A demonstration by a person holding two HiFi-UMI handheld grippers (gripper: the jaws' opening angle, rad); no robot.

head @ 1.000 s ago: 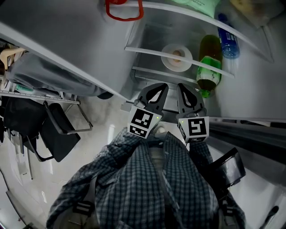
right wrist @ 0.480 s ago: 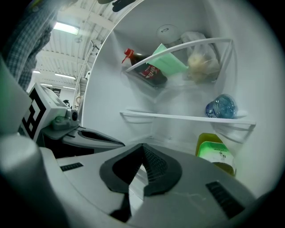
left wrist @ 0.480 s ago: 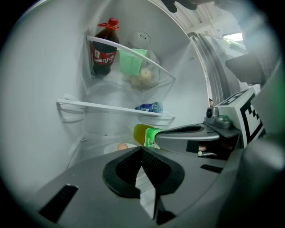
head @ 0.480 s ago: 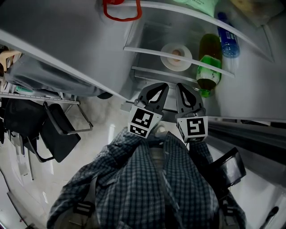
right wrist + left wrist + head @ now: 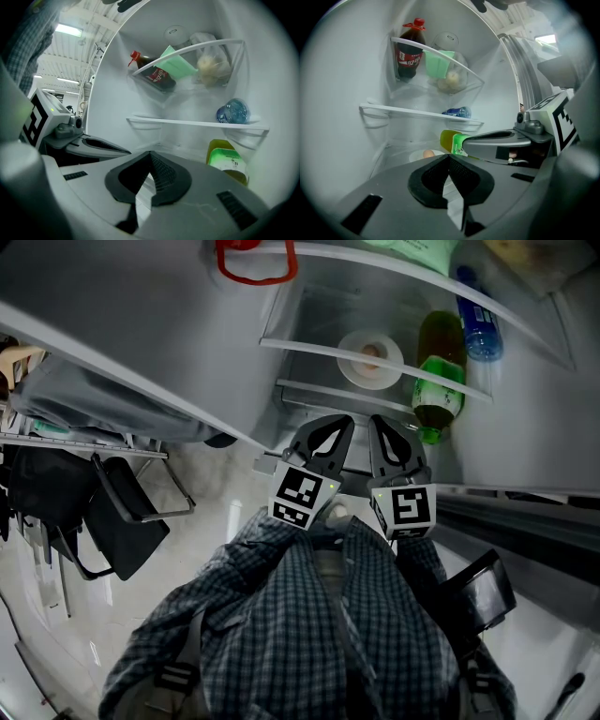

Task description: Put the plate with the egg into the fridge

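Observation:
A white plate with a brown egg on it sits on a lower shelf inside the open fridge. In the left gripper view the plate and the egg show just past the jaws. My left gripper and right gripper hover side by side in front of that shelf, a little short of the plate. Both are shut with nothing in them. The left gripper has its jaws closed tip to tip, and the right gripper looks the same.
A green-capped bottle lies right of the plate. A blue water bottle is on the shelf above, a cola bottle and bagged food higher up. The fridge door stands open at left; a dark rack is on the floor.

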